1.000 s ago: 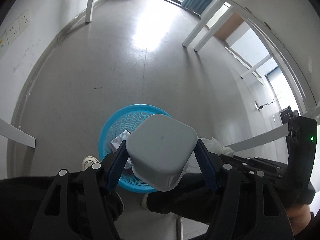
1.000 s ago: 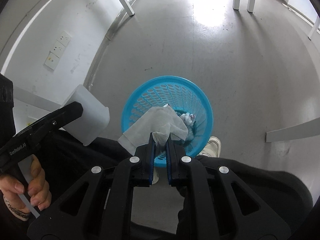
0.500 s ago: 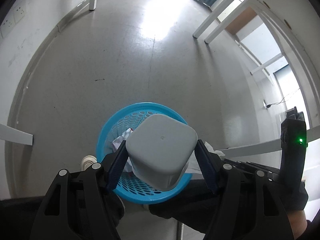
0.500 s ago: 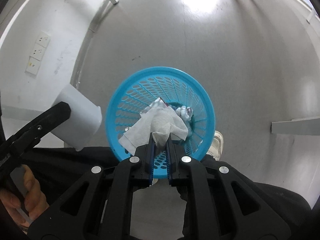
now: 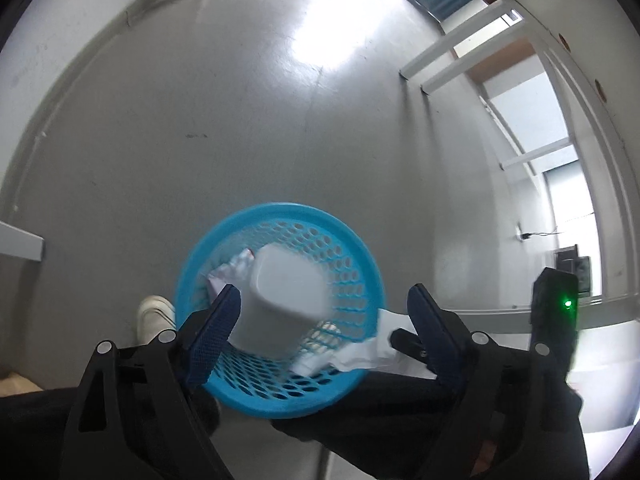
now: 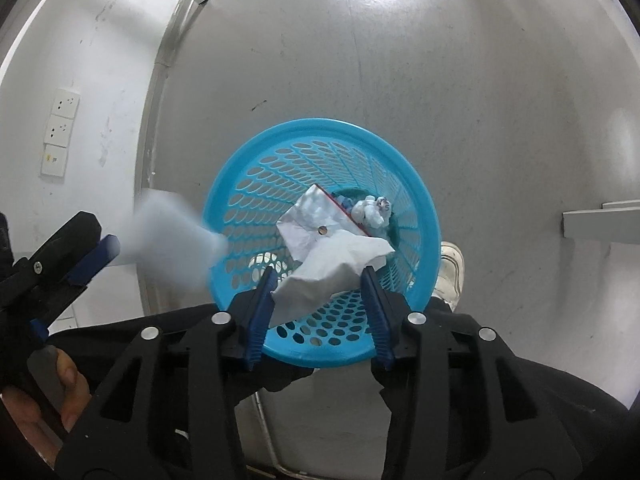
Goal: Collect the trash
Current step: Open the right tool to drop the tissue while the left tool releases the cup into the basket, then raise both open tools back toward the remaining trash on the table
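A blue perforated waste basket point(image 5: 360, 256) point(image 6: 248, 160) stands on the grey floor below both grippers. My left gripper point(image 5: 324, 320) is open; the white plastic tub point(image 5: 286, 304) is loose between its fingers, blurred, over the basket, and shows as a white blur point(image 6: 172, 244) at the basket's left rim. My right gripper point(image 6: 318, 300) is open; the white tissue point(image 6: 332, 268) hangs free between its fingers above the basket, and also shows in the left wrist view point(image 5: 360, 350). Crumpled paper and a wrapper point(image 6: 320, 216) lie inside the basket.
The person's dark trousers point(image 6: 520, 392) and a white shoe point(image 6: 450, 272) are beside the basket. White table legs point(image 5: 448, 60) stand further off. A wall with sockets point(image 6: 60, 132) is to the left.
Both grippers have opened. The tub has left the left fingers and drops toward the basket. The tissue has been let go by the right fingers.
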### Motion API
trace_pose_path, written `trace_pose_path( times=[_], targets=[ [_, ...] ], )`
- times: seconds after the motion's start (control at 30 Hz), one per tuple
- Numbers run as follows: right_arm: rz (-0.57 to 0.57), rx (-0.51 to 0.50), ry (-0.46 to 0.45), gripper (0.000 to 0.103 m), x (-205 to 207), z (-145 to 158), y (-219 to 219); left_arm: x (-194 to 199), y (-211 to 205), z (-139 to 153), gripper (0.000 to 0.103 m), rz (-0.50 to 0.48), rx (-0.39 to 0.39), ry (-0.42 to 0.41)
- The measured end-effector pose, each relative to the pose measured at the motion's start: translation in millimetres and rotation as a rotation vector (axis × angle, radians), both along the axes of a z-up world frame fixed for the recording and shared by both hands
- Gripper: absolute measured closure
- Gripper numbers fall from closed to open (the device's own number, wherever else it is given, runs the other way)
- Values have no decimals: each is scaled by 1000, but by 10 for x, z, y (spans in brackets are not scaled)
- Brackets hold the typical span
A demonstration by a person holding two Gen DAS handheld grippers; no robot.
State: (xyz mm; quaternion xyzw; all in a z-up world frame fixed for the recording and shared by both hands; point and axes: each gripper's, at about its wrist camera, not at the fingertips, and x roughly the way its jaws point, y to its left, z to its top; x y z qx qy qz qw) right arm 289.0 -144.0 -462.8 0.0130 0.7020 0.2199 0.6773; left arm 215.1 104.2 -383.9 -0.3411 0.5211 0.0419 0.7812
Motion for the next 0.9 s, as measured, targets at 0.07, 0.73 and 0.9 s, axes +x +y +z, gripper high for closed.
trace_pose_path(
  times=[0.07, 0.73, 0.9],
  targets=[
    [-5, -3, -3, 58, -1, 3, -14, -18, -10, 15, 19, -2, 4, -2],
    [41, -28, -110, 43, -175, 298, 23, -305, -130, 349, 20, -5, 137, 3],
    [110, -101, -245, 43, -440, 587, 79, -404, -221, 497, 20, -21, 216, 8]
  ],
)
